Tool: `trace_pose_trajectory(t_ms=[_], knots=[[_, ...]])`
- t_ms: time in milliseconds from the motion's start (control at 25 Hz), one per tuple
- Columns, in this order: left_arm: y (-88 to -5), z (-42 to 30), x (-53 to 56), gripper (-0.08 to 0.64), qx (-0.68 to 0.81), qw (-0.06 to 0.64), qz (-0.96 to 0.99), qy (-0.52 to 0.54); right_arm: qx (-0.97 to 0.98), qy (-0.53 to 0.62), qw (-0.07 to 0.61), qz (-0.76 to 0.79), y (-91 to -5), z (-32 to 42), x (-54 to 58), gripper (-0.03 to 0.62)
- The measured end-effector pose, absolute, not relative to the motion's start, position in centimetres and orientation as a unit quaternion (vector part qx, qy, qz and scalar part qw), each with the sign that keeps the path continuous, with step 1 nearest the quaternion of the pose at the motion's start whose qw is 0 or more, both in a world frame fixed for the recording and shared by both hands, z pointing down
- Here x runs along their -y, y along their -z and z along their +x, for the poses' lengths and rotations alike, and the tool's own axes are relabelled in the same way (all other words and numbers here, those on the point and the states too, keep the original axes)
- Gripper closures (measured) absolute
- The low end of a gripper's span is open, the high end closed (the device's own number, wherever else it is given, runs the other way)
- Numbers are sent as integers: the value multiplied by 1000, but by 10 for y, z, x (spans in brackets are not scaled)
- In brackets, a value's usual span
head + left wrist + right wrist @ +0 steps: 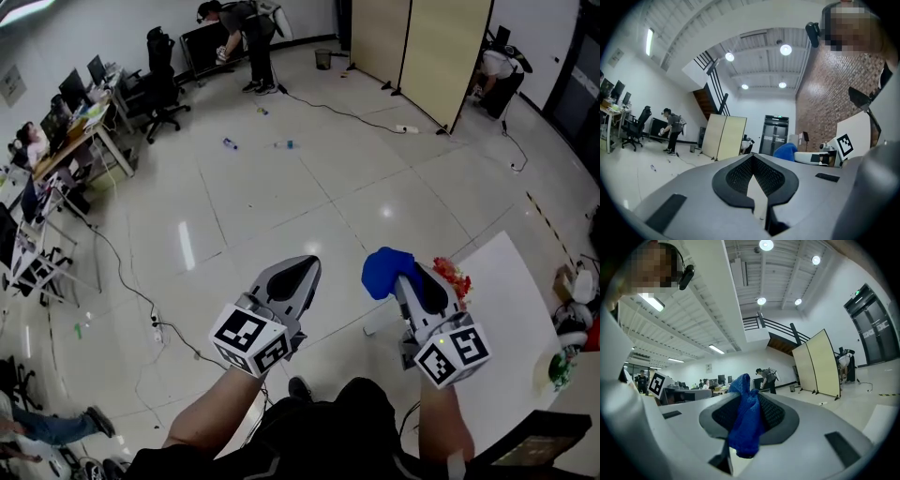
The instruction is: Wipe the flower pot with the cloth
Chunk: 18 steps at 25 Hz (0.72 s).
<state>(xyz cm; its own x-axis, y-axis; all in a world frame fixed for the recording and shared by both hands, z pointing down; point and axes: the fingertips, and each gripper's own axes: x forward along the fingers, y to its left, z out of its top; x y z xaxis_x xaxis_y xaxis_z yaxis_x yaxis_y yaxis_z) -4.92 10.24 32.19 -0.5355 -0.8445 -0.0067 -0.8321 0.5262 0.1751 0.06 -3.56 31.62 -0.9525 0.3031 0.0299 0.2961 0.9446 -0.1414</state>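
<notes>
In the head view my right gripper (405,274) is shut on a bunched blue cloth (382,269) and held in the air by the left edge of a white table (511,309). Red and orange flowers (452,275) show just behind that gripper; the pot under them is hidden. The right gripper view shows the cloth (746,423) hanging between the jaws of the right gripper (749,394). My left gripper (302,267) hangs to the left over the floor, shut with nothing in it. The left gripper view shows its jaws (752,159) together, with the blue cloth (786,151) off to the right.
A beige folding screen (422,47) stands at the back right. Desks with chairs (94,122) line the left wall, and cables (141,295) run over the floor. Small items (562,366) lie at the table's right edge. People stand and sit at the room's far sides.
</notes>
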Motion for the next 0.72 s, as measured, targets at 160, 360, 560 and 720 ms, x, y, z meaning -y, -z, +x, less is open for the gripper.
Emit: trace_pose_trajectory(t_ms=[160,360,560,720], knots=[[-323,-75,-116,555,865,46,493,86,985,-61,32,-159,-315,-27,11,494],[-318,-117,-118,555,858,46,505,82,986,-59,25,-155,-309,-74,-2,494],[-309,-166,-105,556,857,45,508,81,987,-43,6,-154,-294,-114,8,494],[-306,-200,-81,555,847,40,525,79,990,-44,6,-132,-294,-142,33,494]])
